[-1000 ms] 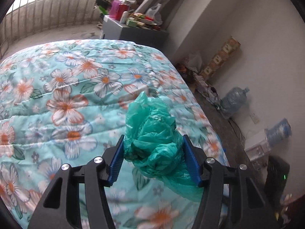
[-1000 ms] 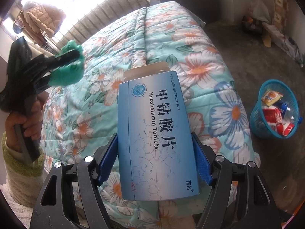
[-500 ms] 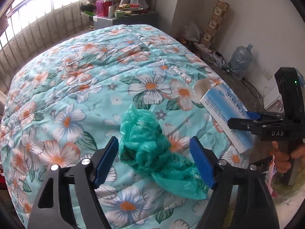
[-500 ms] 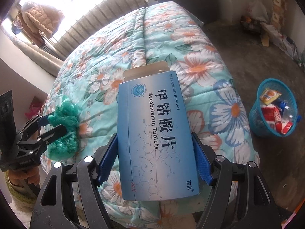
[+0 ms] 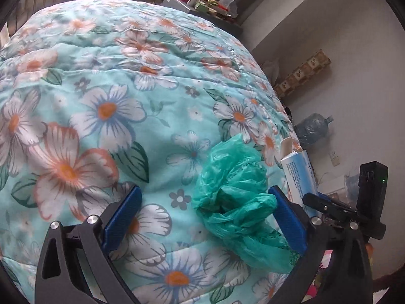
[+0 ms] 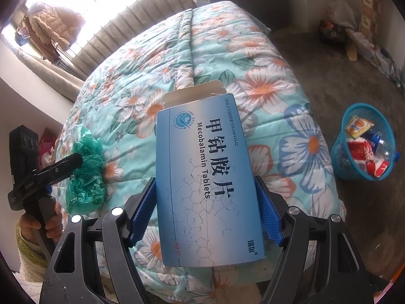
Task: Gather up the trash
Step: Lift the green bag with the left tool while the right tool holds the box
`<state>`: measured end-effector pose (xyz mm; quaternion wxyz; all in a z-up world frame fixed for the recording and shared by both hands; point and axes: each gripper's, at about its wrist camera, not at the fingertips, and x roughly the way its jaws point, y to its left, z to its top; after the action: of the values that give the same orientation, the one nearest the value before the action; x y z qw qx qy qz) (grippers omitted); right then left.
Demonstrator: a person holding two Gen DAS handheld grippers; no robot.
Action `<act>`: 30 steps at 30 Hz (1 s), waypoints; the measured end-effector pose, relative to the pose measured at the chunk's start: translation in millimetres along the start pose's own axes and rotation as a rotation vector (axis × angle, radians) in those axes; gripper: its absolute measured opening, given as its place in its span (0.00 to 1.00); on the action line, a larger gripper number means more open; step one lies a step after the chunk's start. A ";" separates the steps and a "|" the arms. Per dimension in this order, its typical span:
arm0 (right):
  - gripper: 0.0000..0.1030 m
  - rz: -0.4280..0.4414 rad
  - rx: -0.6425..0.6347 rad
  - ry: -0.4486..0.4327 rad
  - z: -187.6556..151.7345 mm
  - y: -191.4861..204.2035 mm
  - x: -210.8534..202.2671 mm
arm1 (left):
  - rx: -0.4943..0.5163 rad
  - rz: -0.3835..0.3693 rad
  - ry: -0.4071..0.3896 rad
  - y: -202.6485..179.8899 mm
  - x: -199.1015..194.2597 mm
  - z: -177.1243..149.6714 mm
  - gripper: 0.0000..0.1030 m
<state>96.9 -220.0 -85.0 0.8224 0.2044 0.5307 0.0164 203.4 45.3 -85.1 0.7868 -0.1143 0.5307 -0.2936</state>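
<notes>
Left tool (image 5: 206, 215): its jaws are opening and stand wide apart; the green plastic bag (image 5: 236, 202) sits between them, up against the right blue pad, with a big gap to the left pad; nothing is pinched.
Green plastic bag: crumpled, lying on the bed (image 5: 106, 81) close to the bed's near right edge; in the right wrist view the bag (image 6: 86, 174) shows at the tip of the left tool (image 6: 76, 162), low on the left side.
Right tool (image 6: 205, 207): its two blue pads press on the long sides of the pill box (image 6: 202, 182); it is pinching the box and holding it above the bed.
Pill box: blue and white, its top flap is open; in the left wrist view the box (image 5: 298, 172) stands just to the right of the green bag.
Bed edges: the flower quilt (image 6: 265, 81) falls off to the floor along the right side and the near end.
Trash basket (image 6: 340, 157): blue, on the floor (image 6: 341, 71) beside the bed; wrappers lie inside it; its top is open.
Room to move: bare floor lies between the bed and the basket; more bare floor runs along the bed's right side; most of the quilt top is bare.
Far end: a cluttered tabletop (image 5: 202, 2) stands past the bed.
Hand (image 6: 38, 225): grips the handle of the left tool at the lower left.
</notes>
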 end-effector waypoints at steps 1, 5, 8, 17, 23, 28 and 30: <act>0.69 0.000 0.000 -0.001 0.0 0.1 0.0 | 0.002 0.003 -0.002 -1.0 0.0 -0.5 0.95; 0.69 0.004 0.001 0.000 -0.7 -0.2 0.4 | -0.001 -0.002 -0.023 -0.1 -0.2 -4.3 0.95; 0.69 0.008 0.002 0.002 -0.9 -0.4 0.9 | 0.010 -0.005 -0.030 -0.7 -1.4 -7.0 0.95; 0.70 0.011 0.002 0.003 -1.5 0.8 2.5 | -0.007 0.018 -0.036 -1.6 -1.3 -7.6 0.95; 0.70 0.012 0.002 0.005 -1.7 2.1 4.0 | -0.021 0.027 -0.033 -1.8 -1.0 -6.5 0.95; 0.70 0.011 0.000 0.006 -1.6 2.2 4.1 | -0.018 0.030 -0.031 -1.4 -1.3 -6.0 0.95; 0.70 0.011 0.000 0.006 -1.6 2.2 4.1 | -0.011 0.039 -0.033 -3.0 -0.7 -6.6 0.95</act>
<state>97.7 -216.4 -88.3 0.8206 0.2073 0.5321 0.0215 196.2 44.2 -85.8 0.8004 -0.1130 0.5213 -0.2734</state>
